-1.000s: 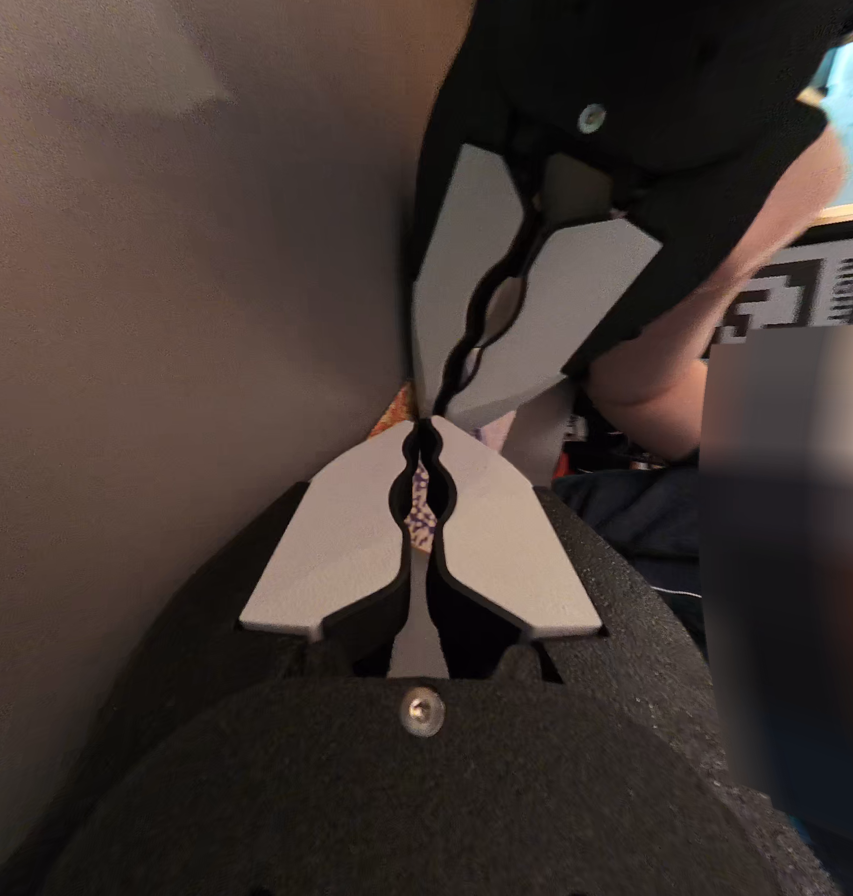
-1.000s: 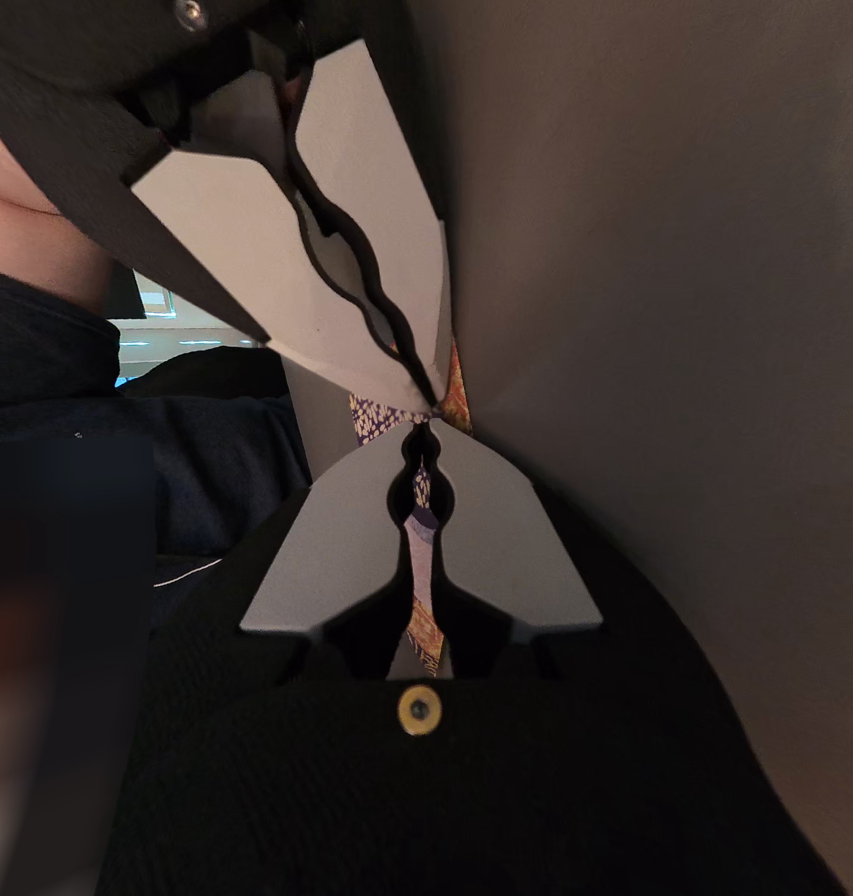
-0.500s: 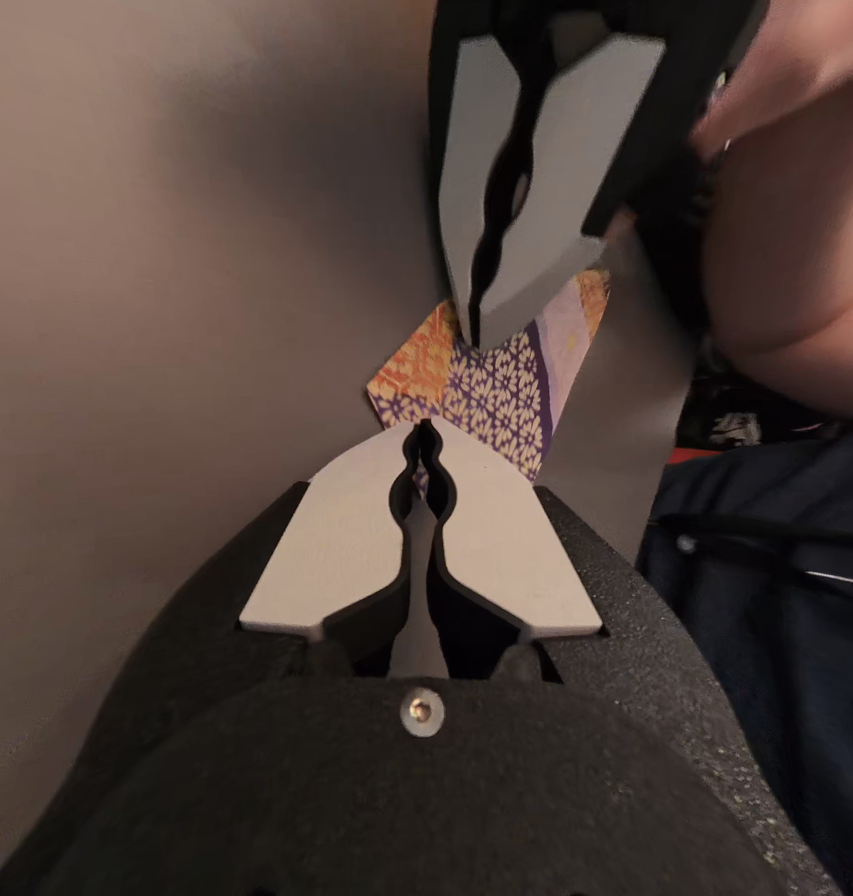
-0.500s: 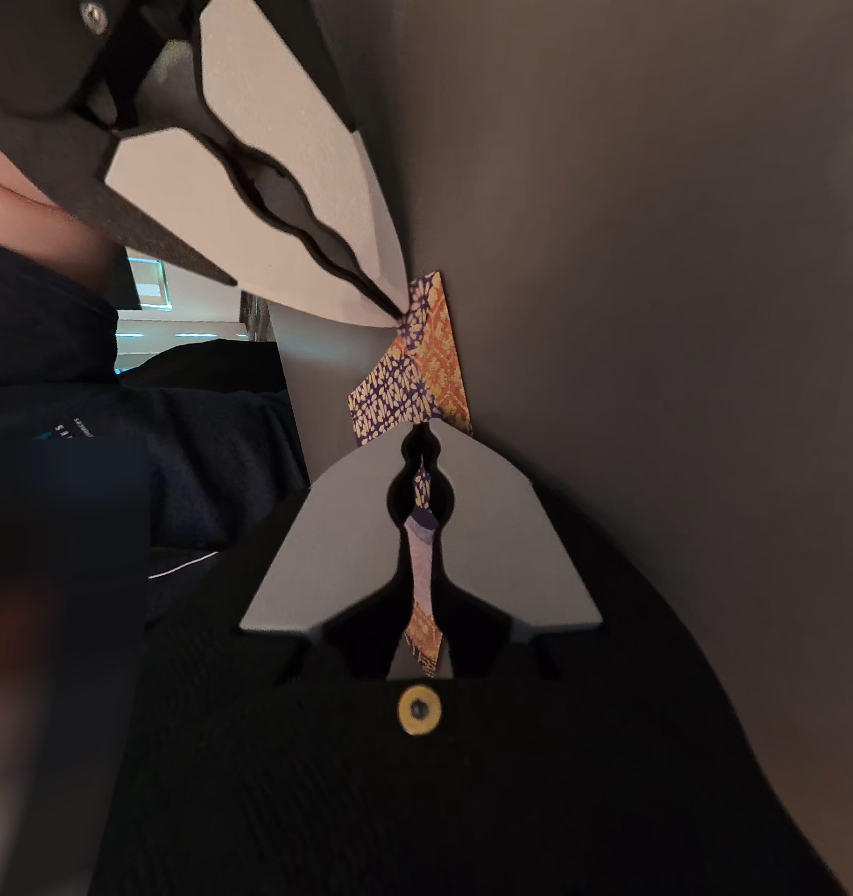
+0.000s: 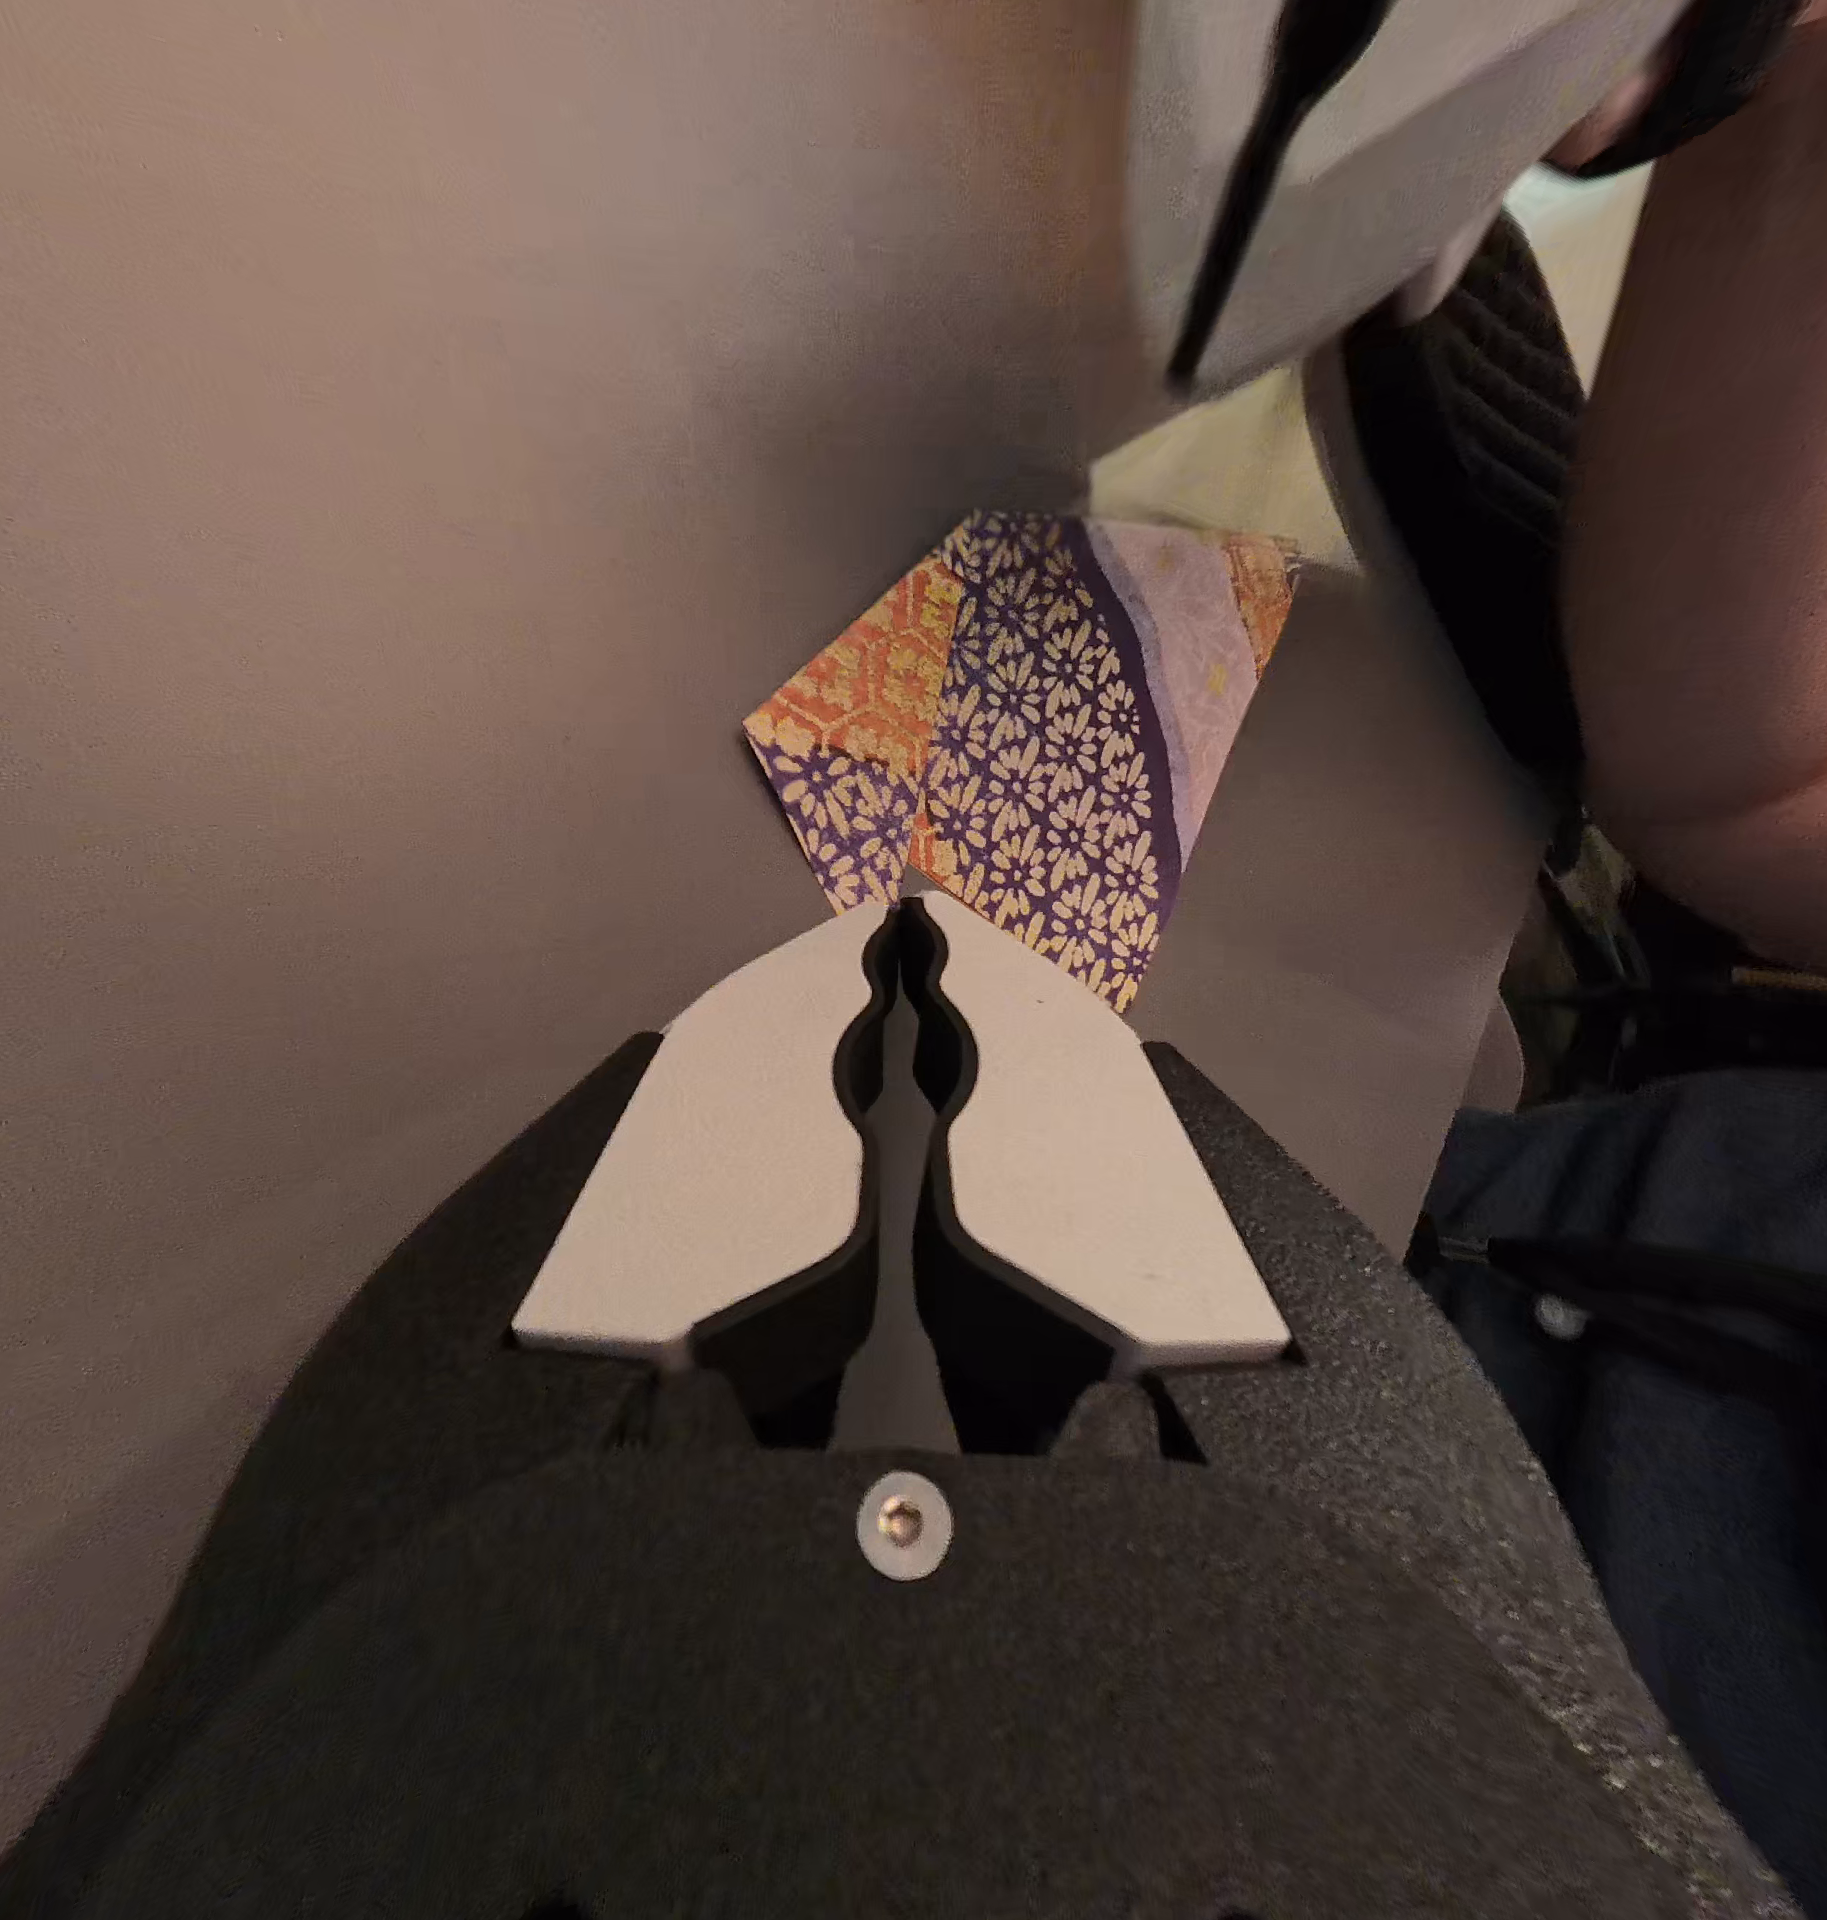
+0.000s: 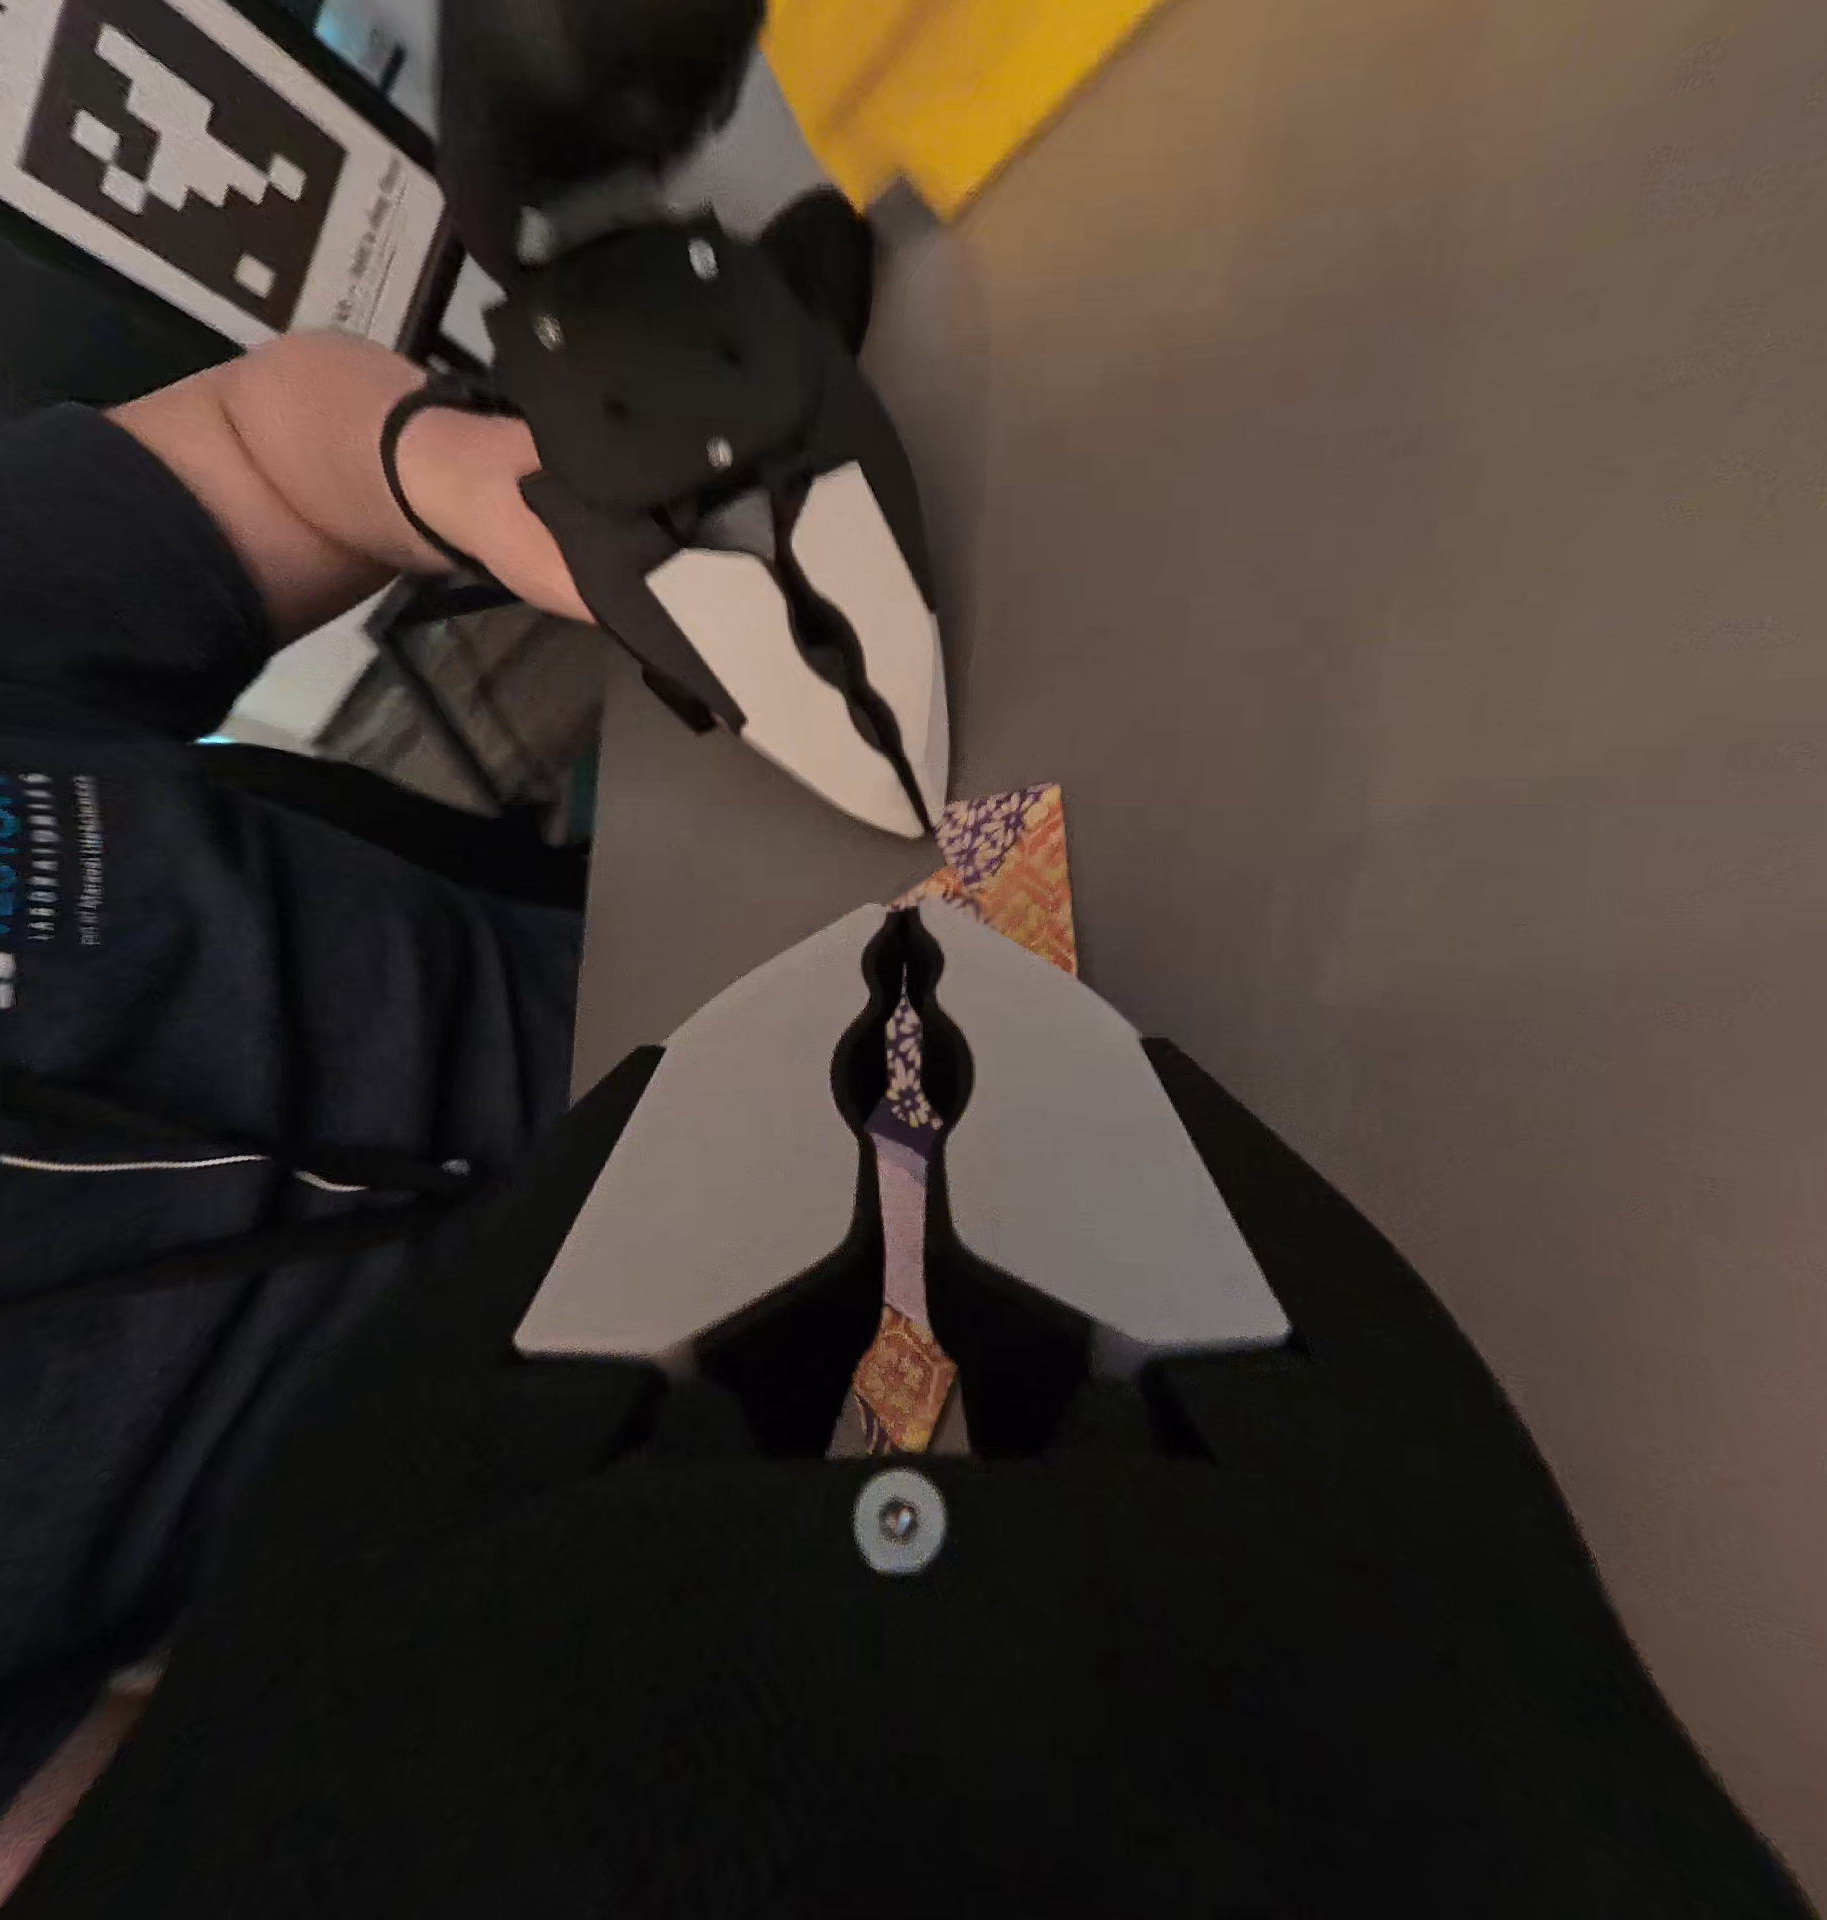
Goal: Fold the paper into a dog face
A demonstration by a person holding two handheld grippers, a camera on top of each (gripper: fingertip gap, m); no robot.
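Note:
The patterned paper (image 5: 1034, 748), purple, orange and lilac, is partly folded and stands on edge against the grey table (image 5: 369, 623). My left gripper (image 5: 907, 902) is shut, its tips pinching the paper's near corner. My right gripper (image 5: 1184, 379) is blurred at the upper right, by the paper's far end, where the cream underside shows. In the right wrist view my right gripper (image 6: 904, 909) is shut on the paper (image 6: 1023, 883), and a strip of it shows between the jaws. The left gripper (image 6: 930, 826) meets the paper's far corner there.
The table edge (image 5: 1356, 935) runs close to the paper. A person's bare arm (image 5: 1719, 520) and dark clothing (image 5: 1667, 1351) lie past it. A hand (image 6: 369, 478) holds the left gripper. A black-and-white marker board (image 6: 182, 156) and something yellow (image 6: 940, 94) lie farther off. My hands' fingertips stand some 9 centimetres from each other.
The two grippers have drawn apart, the right one moving away from the left. More of the paper now shows stretched between them. Both grippers have stayed shut.

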